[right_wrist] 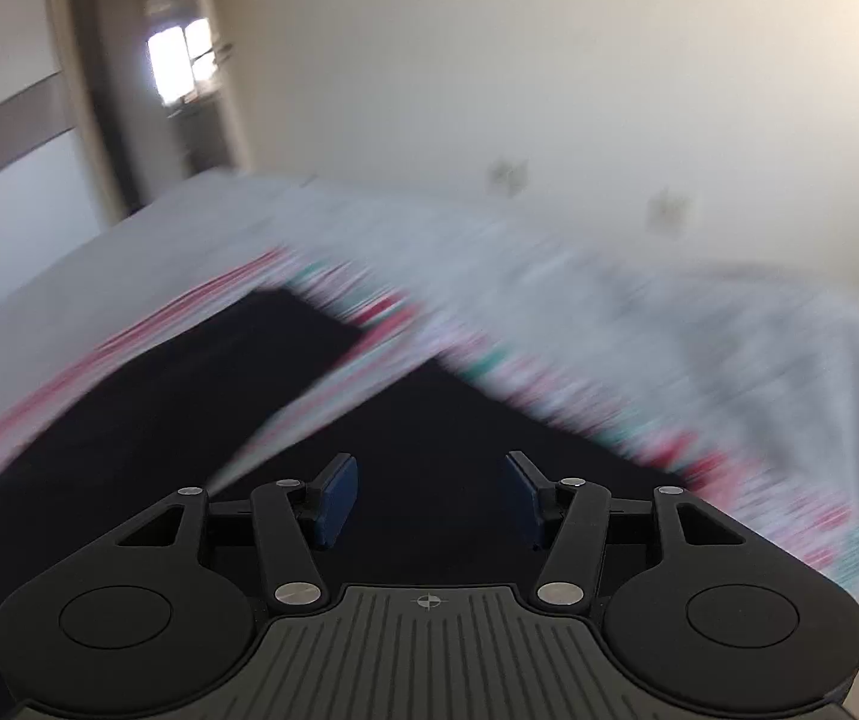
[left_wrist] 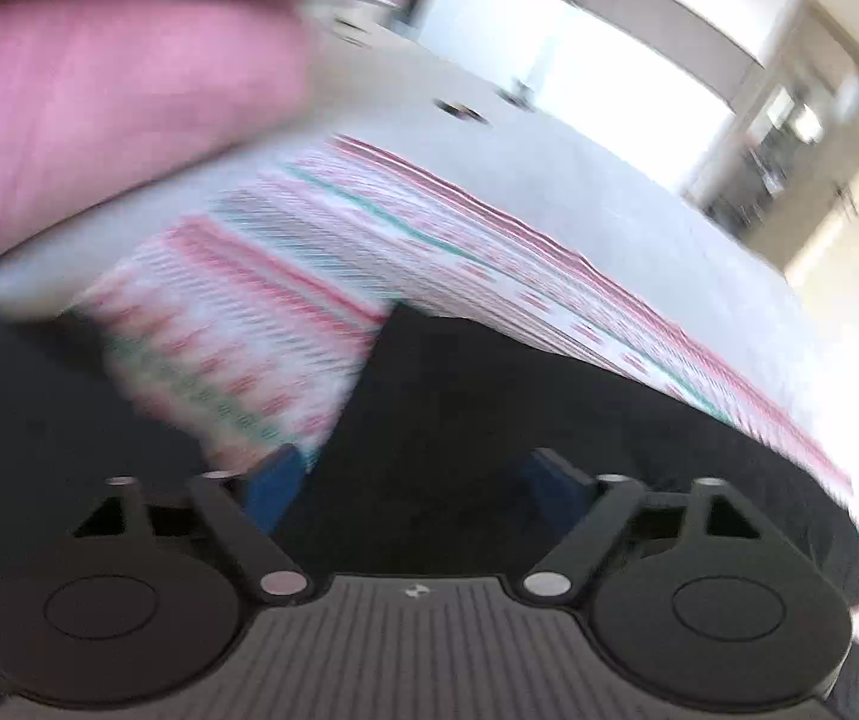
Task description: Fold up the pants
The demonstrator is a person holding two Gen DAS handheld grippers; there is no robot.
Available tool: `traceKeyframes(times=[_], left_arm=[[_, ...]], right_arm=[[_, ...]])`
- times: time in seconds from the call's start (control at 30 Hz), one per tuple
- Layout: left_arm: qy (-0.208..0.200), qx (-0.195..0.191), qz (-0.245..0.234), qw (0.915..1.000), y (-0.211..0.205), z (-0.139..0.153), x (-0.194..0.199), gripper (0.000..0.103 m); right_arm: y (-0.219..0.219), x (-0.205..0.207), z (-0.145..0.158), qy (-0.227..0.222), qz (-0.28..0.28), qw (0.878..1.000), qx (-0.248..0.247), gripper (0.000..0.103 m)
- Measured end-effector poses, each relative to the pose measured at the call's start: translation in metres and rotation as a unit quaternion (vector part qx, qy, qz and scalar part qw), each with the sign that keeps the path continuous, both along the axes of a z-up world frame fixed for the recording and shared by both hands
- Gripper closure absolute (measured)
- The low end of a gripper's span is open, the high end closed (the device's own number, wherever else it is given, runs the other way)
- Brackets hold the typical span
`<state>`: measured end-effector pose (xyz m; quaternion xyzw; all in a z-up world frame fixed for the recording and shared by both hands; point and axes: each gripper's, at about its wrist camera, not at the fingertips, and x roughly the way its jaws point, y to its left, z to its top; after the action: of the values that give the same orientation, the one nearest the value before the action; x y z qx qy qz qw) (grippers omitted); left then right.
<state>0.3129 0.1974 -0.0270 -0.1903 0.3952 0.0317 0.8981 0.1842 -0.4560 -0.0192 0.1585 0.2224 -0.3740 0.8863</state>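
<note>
Black pants (left_wrist: 489, 396) lie spread on a bed, both legs running away from me with a strip of patterned cover between them. In the left wrist view my left gripper (left_wrist: 414, 480) hovers open over the pants, its blue pads (left_wrist: 273, 486) wide apart and empty. In the right wrist view the pants (right_wrist: 201, 384) also lie flat, and my right gripper (right_wrist: 429, 498) is open just above the nearer leg, blue pads (right_wrist: 336, 501) apart and empty. Both views are motion-blurred.
A pink, green and white patterned cover (left_wrist: 285, 276) lies under the pants on a grey sheet (right_wrist: 549, 264). Pink pillows (left_wrist: 99, 120) sit at the left. A cream wall (right_wrist: 549, 60) and a doorway (right_wrist: 183, 78) stand beyond the bed.
</note>
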Motion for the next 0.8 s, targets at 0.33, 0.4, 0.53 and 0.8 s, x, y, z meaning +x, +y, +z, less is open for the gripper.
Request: traceKeyframes(times=[0.33, 0.4, 0.53, 0.8], left_arm=[[0.071, 0.049, -0.089, 0.9923, -0.066, -0.051, 0.168, 0.013], [0.083, 0.046, -0.096, 0.9909, -0.069, -0.066, 0.183, 0.013], [0.097, 0.068, -0.098, 0.9881, -0.071, -0.084, 0.200, 0.028], [0.086, 0.074, -0.135, 0.9844, -0.063, -0.091, 0.206, 0.103]], right_arm=[[0.018, 0.071, -0.014, 0.012, 0.098, 0.992, 0.082, 0.048], [0.005, 0.084, -0.013, 0.013, 0.094, 0.992, 0.088, 0.048], [-0.019, 0.123, -0.001, 0.014, 0.077, 0.994, 0.073, 0.047], [-0.067, 0.286, 0.001, 0.045, 0.118, 0.987, 0.099, 0.047]])
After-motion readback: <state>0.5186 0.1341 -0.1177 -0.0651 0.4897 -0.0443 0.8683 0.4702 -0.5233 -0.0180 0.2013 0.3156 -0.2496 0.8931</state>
